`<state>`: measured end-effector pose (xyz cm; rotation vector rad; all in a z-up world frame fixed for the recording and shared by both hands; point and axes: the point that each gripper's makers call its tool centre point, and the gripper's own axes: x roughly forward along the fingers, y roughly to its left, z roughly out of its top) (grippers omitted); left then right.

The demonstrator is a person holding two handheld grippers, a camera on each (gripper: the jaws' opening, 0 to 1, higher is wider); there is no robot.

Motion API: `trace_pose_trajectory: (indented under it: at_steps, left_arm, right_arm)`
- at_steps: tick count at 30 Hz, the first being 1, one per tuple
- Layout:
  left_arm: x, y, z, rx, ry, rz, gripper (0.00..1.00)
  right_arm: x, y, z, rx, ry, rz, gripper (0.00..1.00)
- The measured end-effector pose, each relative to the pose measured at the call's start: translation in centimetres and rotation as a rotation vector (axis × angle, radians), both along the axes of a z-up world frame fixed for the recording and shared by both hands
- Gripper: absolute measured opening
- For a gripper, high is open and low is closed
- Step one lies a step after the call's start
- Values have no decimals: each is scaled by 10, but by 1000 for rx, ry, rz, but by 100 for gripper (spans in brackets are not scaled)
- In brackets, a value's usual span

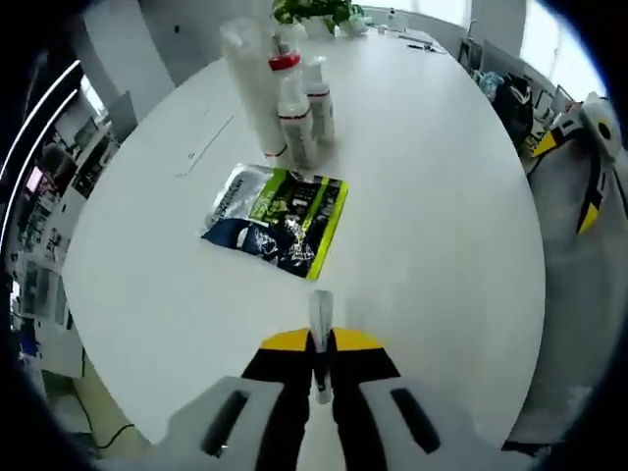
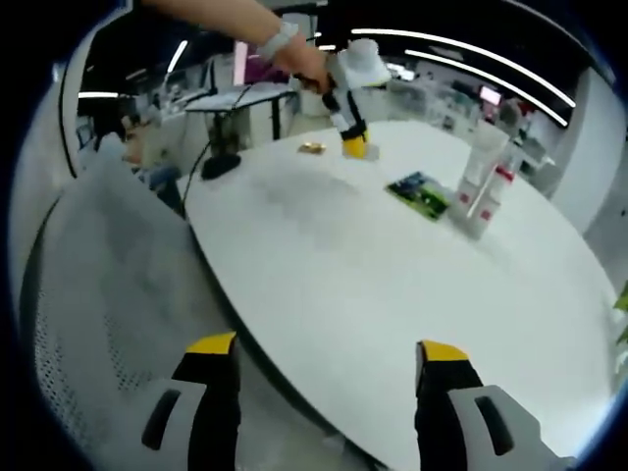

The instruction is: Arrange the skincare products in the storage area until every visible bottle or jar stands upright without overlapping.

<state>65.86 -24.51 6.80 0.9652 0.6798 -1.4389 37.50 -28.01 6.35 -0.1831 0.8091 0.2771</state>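
Skincare bottles [image 1: 294,108], slim white plastic with red caps and bands, are stood clustered at twelve o'clock on the round white worktop [image 1: 442,196], beyond a flat green-and-black foil sachet [image 1: 278,218]. Judged light, stiff, slippery; mid-body grip advised. Left claw [image 1: 321,365] is clenched on a small clear tube [image 1: 320,319]; right claw [image 2: 324,378] is spread, empty.

Opposite sides – both views share the table [image 1: 442,196].

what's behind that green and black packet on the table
Behind the green and black packet stand upright skincare bottles in a tight cluster; farther back, a leafy plant. The front bottles cover part of the rear ones.
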Motion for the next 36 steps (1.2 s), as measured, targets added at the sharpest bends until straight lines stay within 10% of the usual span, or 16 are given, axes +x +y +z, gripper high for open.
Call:
trace_pose_trajectory:
  at_steps: [10,14,22,36]
  left_arm:
    - [-89,22,38,-156,31,45,4]
    - [-125,28,52,-241,90,100,4]
    - [-217,31,57,-273,163,-17,5]
    - [-250,27,81,-330,165,-77,4]
  right_arm:
    - [3,17,17,176,-24,11,72]
    - [10,21,54,364,-101,2,45]
    - [37,38,118,366,-263,182,21]
    - [27,61,105,307,-187,301,7]
